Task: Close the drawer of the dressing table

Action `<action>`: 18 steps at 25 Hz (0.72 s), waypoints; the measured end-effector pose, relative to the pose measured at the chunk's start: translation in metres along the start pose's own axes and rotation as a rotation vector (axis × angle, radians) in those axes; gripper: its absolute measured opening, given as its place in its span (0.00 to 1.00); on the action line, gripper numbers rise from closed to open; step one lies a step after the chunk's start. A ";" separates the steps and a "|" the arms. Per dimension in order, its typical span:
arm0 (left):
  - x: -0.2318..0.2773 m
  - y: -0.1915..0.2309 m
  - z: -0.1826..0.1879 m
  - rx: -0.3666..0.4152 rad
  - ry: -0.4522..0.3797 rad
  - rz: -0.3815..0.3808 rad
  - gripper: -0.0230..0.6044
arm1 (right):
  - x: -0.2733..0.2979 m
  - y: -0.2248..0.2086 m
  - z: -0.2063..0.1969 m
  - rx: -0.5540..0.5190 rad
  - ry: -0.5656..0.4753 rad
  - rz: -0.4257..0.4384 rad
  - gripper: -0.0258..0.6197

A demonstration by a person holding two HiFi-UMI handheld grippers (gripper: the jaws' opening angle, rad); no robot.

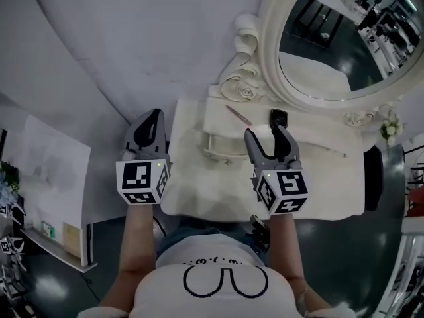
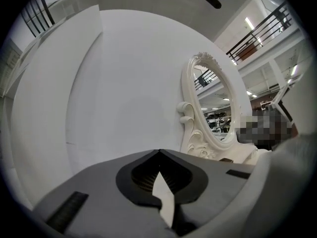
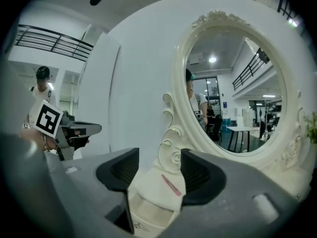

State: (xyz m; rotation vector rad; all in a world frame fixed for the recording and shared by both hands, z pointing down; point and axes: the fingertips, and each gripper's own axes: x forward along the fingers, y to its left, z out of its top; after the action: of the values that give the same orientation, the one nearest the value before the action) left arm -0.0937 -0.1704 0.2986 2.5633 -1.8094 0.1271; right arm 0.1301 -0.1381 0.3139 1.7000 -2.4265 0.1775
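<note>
Right tongs (image 1: pixel 264 131) apart, open drawer (image 1: pixel 224 141) just ahead of them, left tongs (image 1: pixel 154 116) together, off its left

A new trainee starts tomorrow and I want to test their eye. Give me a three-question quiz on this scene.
1. True or false: the right gripper has its jaws apart.
2. What lies on the dressing table near the mirror? A) a slim pink item B) a mug C) scissors
3. Fill in: the left gripper has its jaw tips ____.
Key: 1 true; 2 A; 3 together.
</note>
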 end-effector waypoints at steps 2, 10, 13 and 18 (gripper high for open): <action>0.003 0.001 -0.005 -0.008 0.005 -0.020 0.03 | 0.002 0.003 -0.009 0.024 0.013 -0.013 0.43; 0.010 0.005 -0.039 -0.040 0.070 -0.076 0.03 | 0.009 0.019 -0.080 0.102 0.185 -0.059 0.37; 0.010 0.004 -0.055 -0.056 0.101 -0.094 0.03 | 0.010 0.028 -0.106 0.125 0.251 -0.061 0.36; 0.004 0.006 -0.087 -0.085 0.168 -0.107 0.03 | 0.010 0.047 -0.149 0.156 0.365 -0.051 0.29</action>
State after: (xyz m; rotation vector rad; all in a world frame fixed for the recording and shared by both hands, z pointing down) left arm -0.1041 -0.1724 0.3856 2.5004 -1.5831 0.2506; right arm 0.0934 -0.1022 0.4617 1.6179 -2.1459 0.6260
